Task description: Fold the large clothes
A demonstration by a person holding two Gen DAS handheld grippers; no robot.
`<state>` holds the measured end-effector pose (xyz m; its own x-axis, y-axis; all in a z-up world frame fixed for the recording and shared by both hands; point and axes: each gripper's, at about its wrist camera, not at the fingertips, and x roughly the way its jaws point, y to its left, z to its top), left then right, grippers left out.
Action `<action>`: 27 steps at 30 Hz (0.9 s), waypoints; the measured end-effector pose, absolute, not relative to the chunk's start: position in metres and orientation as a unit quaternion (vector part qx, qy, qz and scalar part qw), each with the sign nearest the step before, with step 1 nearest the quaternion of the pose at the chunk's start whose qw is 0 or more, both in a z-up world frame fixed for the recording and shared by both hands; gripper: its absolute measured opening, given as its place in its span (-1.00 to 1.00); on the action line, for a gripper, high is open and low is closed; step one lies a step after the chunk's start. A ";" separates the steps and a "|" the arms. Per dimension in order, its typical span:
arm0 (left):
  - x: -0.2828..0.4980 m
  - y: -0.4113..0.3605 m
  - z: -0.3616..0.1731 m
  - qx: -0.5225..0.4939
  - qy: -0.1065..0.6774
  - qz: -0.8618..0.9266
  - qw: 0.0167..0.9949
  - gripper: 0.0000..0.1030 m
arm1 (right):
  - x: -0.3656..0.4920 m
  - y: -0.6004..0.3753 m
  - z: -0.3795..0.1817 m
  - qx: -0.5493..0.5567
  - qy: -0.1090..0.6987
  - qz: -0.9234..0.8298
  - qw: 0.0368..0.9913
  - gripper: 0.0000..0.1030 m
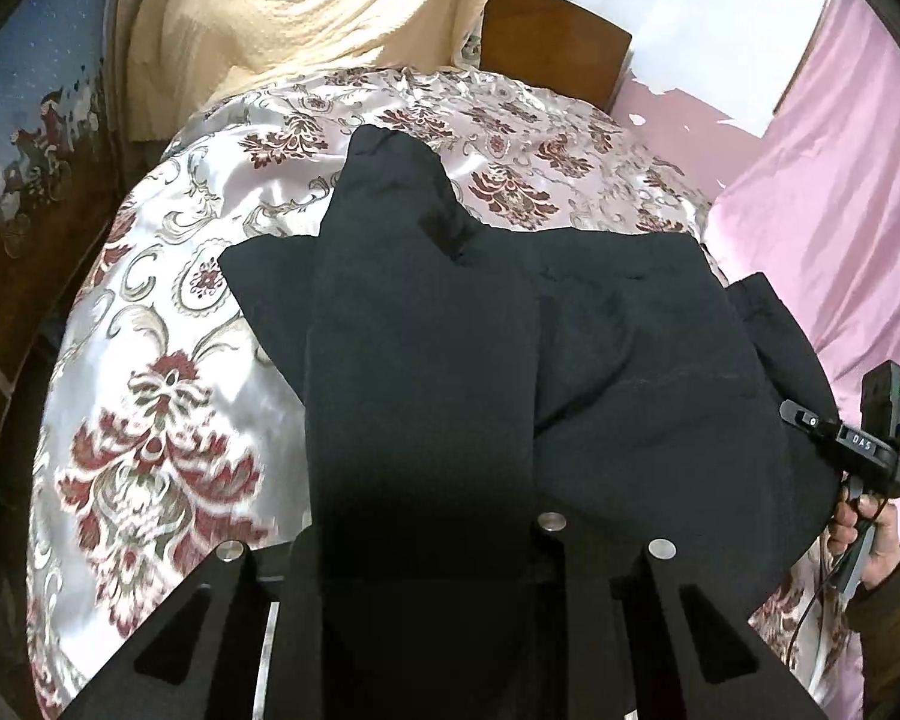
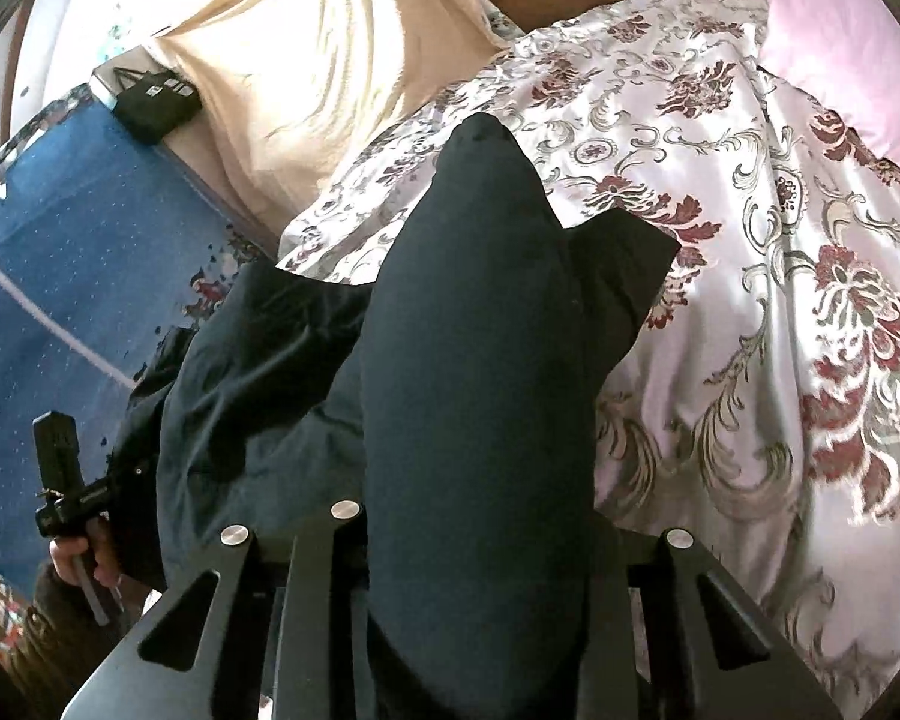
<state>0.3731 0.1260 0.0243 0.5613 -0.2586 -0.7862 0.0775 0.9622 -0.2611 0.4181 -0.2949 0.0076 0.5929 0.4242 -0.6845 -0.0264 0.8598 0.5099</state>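
Observation:
A large black garment [image 1: 510, 330] lies bunched on a floral satin quilt [image 1: 168, 360]. In the left wrist view a thick fold of it runs up between the fingers of my left gripper [image 1: 426, 540], which is shut on it. The right wrist view shows another long fold of the same garment [image 2: 480, 360] pinched in my right gripper [image 2: 474, 540], also shut on it. Both folds are lifted off the quilt [image 2: 750, 240]. The right gripper's housing [image 1: 873, 438] and the hand holding it show at the garment's right edge; the left one's housing [image 2: 60, 468] shows at its left edge.
A cream blanket [image 1: 282, 12] is heaped at the head of the bed, beside a wooden headboard [image 1: 552, 36]. Pink sheet [image 1: 840, 210] covers the right side. A blue patterned cloth [image 2: 60, 270] lies to the left, with a small black device [image 2: 153, 102] behind it.

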 end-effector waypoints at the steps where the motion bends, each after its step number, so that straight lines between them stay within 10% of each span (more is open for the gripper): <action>1: 0.367 0.126 0.026 -0.097 0.459 -0.096 0.878 -0.56 | 0.411 -0.294 0.009 0.229 0.432 0.132 0.862 -0.51; 19: 0.300 0.114 -0.010 -0.097 0.472 -0.077 0.873 -0.55 | 0.327 -0.290 -0.010 0.198 0.447 0.094 0.867 -0.48; 27: 0.302 0.116 -0.017 -0.101 0.493 -0.032 0.864 -0.19 | 0.328 -0.294 -0.025 0.219 0.458 0.063 0.859 -0.22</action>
